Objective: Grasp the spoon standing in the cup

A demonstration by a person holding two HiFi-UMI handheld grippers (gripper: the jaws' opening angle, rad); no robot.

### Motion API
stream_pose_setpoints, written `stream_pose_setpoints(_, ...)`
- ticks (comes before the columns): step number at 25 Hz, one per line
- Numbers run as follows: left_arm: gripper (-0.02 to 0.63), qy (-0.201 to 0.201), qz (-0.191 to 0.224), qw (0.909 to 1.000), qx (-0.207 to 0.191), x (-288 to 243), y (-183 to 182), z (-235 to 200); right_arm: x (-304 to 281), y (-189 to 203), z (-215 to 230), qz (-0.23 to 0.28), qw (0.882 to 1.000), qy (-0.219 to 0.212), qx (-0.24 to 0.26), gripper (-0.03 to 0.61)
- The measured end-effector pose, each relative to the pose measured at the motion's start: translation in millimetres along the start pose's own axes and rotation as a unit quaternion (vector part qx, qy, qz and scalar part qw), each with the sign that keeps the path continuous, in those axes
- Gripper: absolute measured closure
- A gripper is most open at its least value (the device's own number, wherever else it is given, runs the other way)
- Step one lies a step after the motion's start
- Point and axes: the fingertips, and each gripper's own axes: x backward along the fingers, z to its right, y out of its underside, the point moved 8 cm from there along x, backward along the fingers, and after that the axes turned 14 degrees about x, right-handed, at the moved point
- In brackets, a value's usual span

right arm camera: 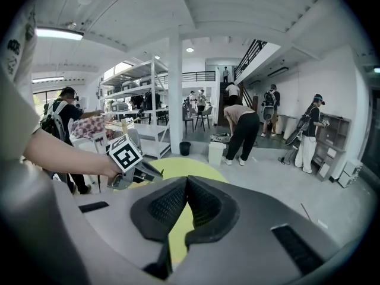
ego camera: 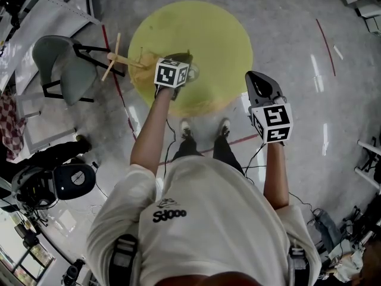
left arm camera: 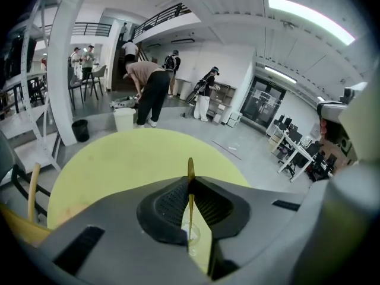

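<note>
The step in hand is the closing on the spoon (left arm camera: 190, 170), and I judge it nearly complete. To do it well, the left hand-held gripper (left arm camera: 190, 186) should hold its pads square on the thin handle and press evenly, so that the handle does not twist or slip sideways. Any lift should probably go straight up along the handle. A tilt could push against the rim of the cup (left arm camera: 191, 235) and tip it, because the cup looks clear and light.

In the left gripper view the spoon stands upright at the centre of the frame, exactly on the line where the two jaws meet. The jaws are narrow and the pads press on the handle from both sides. The upper end of the handle rises just above them. The cup shows lower in the frame, through the gap under the pads. In the head view all this sits near the lower edge of the round yellow desk (ego camera: 208, 34).

The right hand-held gripper (right arm camera: 186, 183) is at the right of the head view, off the desk. Its jaws are together with nothing between them.
</note>
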Motion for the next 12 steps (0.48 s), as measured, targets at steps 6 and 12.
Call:
stream_pose_setpoints(6, 0.566, 0.007, 0.019, 0.9998, 0.007, 18, 0, 7, 11, -7, -3, 0.01, 1.0, 0.004, 0.006, 0.557)
stream_pose_setpoints(12, 0.568, 0.027, 0.055, 0.998, 0.013, 49, -5, 16, 23, -15, -11, 0.026, 1.0, 0.008, 0.012, 0.557)
